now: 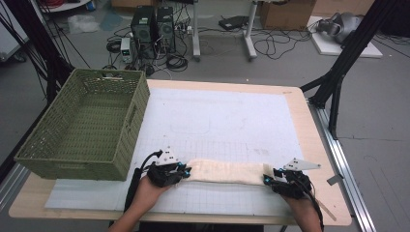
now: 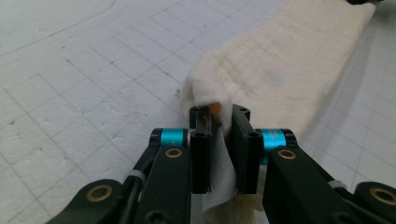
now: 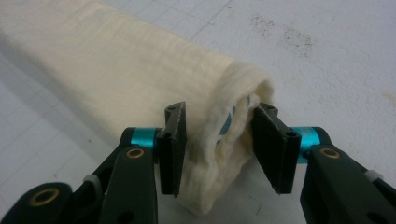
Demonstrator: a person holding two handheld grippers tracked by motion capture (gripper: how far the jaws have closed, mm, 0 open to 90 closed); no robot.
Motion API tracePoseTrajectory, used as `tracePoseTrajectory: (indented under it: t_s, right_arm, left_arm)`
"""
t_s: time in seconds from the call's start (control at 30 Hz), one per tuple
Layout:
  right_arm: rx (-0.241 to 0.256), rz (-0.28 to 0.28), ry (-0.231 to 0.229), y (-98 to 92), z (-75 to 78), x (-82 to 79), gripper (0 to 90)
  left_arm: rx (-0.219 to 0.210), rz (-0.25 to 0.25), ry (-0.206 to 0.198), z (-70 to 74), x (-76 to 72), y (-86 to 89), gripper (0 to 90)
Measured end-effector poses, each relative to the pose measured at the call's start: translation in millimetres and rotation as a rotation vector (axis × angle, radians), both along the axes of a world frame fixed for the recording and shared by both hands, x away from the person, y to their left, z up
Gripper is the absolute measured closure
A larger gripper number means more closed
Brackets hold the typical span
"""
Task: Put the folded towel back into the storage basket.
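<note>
Cream folded towel (image 1: 225,172) lies as a long strip along the near edge of the white grid mat (image 1: 217,121), between both grippers. Left gripper (image 2: 219,135) is clamped on the towel's left end, cloth pinched tight between its jaws. Right gripper (image 3: 219,140) straddles the right end, jaws partly apart with cloth bunched between; contact on both sides is unclear, so whether it grips firmly can't be told. Holding both ends likely keeps the strip taut for another fold or a lift. Green woven basket (image 1: 87,125) sits empty at far left, a probable destination.
</note>
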State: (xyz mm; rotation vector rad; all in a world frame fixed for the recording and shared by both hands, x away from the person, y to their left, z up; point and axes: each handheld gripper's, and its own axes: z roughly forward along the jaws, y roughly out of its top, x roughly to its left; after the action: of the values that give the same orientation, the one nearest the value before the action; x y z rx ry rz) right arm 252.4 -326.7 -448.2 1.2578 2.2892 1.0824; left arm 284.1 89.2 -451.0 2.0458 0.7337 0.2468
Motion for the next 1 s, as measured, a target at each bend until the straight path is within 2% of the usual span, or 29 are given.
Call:
tracePoseTrajectory:
  t_s: [0.1,0.2,0.23,0.37,0.53,0.67,0.77,0.97,1.0]
  right_arm:
    - [0.004,-0.008,0.011,0.0,0.7,0.4,61.0]
    - [0.019,0.017,0.028,1.8,1.5,0.4,75.5]
    - [0.014,0.028,0.022,2.8,1.4,0.3,76.8]
    - [0.026,0.030,0.034,2.4,1.6,0.8,78.2]
    - [0.026,0.049,0.018,1.3,0.9,1.3,79.0]
    - [0.020,0.064,0.003,0.7,1.1,1.7,79.9]
    - [0.009,0.082,-0.028,-0.5,2.2,1.9,80.3]
    - [0.033,0.097,-0.098,-3.3,9.7,1.8,80.6]
    - [0.033,0.103,-0.108,-3.2,10.8,1.7,80.7]
  left_arm:
    - [0.002,-0.001,-0.002,-0.1,-0.1,-0.4,79.0]
    - [0.005,0.000,-0.003,0.0,-0.3,-0.6,79.0]
    - [0.006,0.000,-0.004,-0.1,-0.4,-0.7,79.0]
    - [0.013,0.000,-0.011,0.0,-1.0,-1.3,79.2]
    - [0.024,-0.003,-0.034,0.4,-3.4,-2.8,79.5]
    - [0.011,-0.004,-0.025,1.0,-2.7,-0.7,79.8]
    - [-0.013,-0.004,-0.024,1.7,-3.2,1.3,80.1]
    - [-0.038,-0.002,-0.030,5.3,-5.0,5.5,80.6]
    - [-0.047,-0.002,-0.045,8.1,-6.2,7.9,80.7]
